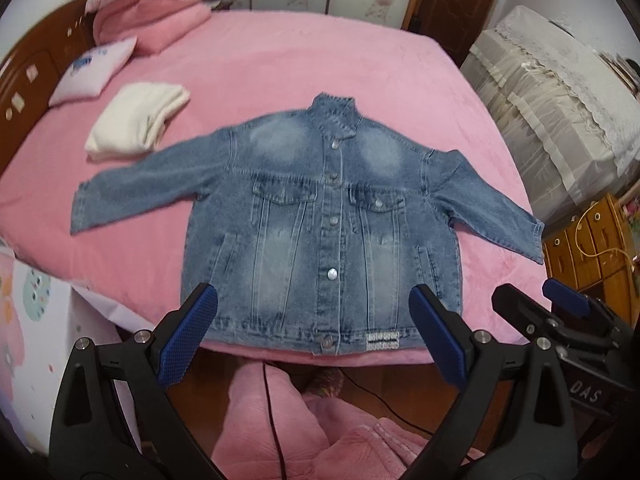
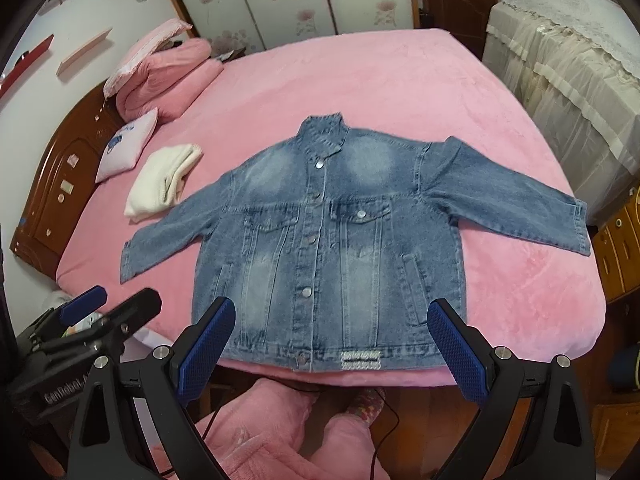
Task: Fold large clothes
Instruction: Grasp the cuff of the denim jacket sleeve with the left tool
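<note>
A blue denim jacket (image 1: 320,220) lies flat and buttoned on the pink bed (image 1: 280,64), front up, collar away from me, both sleeves spread out to the sides. It also shows in the right wrist view (image 2: 332,240). My left gripper (image 1: 314,300) is open and empty, held above the jacket's hem at the bed's near edge. My right gripper (image 2: 332,312) is open and empty, also above the hem. Each gripper shows in the other's view, the right one (image 1: 560,300) at the right and the left one (image 2: 108,300) at the left.
A folded cream garment (image 1: 136,120) lies on the bed left of the jacket, also in the right wrist view (image 2: 164,184). Pink bedding (image 1: 152,8) and a white pillow (image 1: 96,68) sit by the wooden headboard (image 1: 36,68). A lace-covered cabinet (image 1: 560,92) stands right of the bed.
</note>
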`<state>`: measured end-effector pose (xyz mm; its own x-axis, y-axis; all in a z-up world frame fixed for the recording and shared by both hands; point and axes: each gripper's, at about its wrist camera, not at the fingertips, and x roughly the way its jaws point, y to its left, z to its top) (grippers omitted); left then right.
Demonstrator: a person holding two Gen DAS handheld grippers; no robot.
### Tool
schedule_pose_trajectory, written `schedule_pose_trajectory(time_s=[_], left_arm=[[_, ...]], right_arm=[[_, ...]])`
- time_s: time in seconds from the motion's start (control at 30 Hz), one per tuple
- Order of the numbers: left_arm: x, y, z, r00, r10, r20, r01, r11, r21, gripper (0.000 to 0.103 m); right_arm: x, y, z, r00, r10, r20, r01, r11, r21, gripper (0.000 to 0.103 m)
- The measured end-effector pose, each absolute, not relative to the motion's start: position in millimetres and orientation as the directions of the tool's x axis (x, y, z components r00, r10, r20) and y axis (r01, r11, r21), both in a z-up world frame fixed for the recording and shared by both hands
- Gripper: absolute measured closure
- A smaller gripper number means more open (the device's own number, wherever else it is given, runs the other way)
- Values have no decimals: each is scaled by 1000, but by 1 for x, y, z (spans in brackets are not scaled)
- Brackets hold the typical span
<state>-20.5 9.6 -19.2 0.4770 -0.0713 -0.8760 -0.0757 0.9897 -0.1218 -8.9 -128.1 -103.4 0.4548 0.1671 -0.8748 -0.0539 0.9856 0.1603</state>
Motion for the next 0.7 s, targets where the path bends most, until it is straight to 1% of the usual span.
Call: schedule_pose_trajectory(time_s=[0.1,0.2,0.3,0.33,0.43,0.6,0.7], left_arm=[[-13,26,-45,395,-107,-912,-129,977,-170,7],[-7,51,-78,315,-147,-938,-220,950,-223,7],[-3,88,-118,284,-198,-938,-324,901,-288,7],[0,102,-133,273,-200,-941,-359,886,-292,7],[11,145,-169,251,-200,-947,-453,841,-297,7],[44,238,-221,274,-184,-944,-625,712,-320,7],[68,301,-247,296,-174,-939,-724,601,-339,7]], right_arm=[[-6,-120,-109,448,181,-875,-74,983,166,4],[-1,-108,-114,469,178,-865,-100,984,149,4],[2,-86,-126,525,141,-839,-137,987,81,4],[5,-77,-131,527,128,-840,-149,987,57,4],[18,-42,-160,458,113,-882,-189,982,28,4],[46,30,-211,352,167,-921,-263,962,74,5],[73,80,-244,307,194,-932,-294,950,101,5]])
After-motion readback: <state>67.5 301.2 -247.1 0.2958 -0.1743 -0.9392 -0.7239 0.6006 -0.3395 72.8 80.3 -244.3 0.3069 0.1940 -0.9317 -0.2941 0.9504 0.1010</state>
